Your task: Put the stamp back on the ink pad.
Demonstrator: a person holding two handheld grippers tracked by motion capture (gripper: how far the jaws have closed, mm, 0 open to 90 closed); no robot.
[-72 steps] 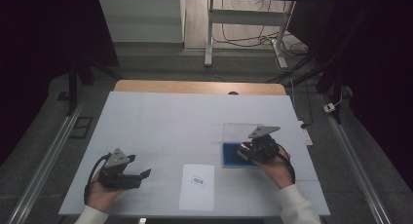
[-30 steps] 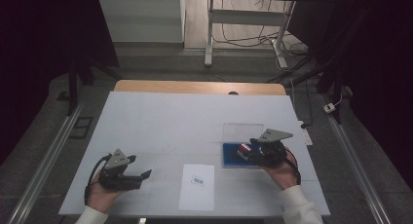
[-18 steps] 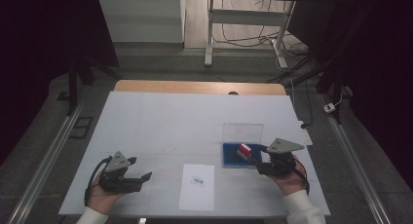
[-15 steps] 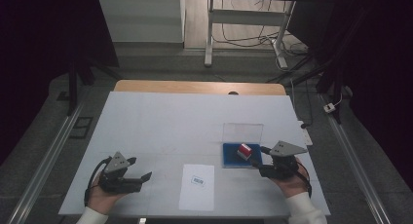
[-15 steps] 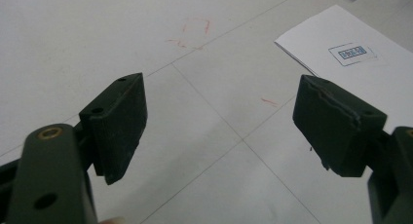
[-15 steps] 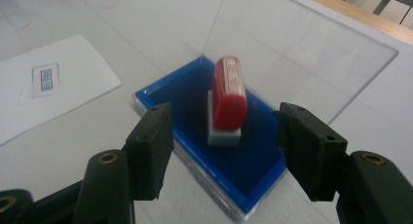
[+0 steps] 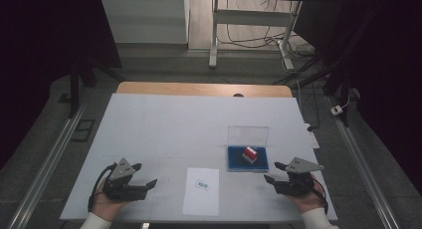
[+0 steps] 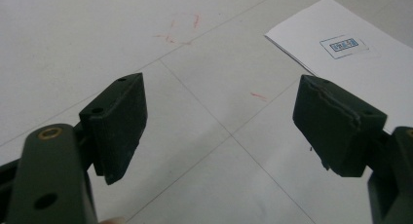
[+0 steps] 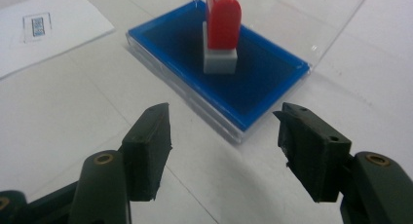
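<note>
The red-handled stamp with white base (image 9: 221,31) stands upright on the blue ink pad in its clear hinged case (image 9: 272,83), released. Right gripper (image 9: 221,146), jaws just opened wide and empty, sits just short of the case. Left gripper (image 8: 219,121) rests wide open, empty, beside the white printed sheet (image 8: 360,63). Judged: stamp returned; next, likely closing the lid.

Stamp (image 7: 250,154) on ink pad (image 7: 236,163), right of paper sheet (image 7: 201,191).
</note>
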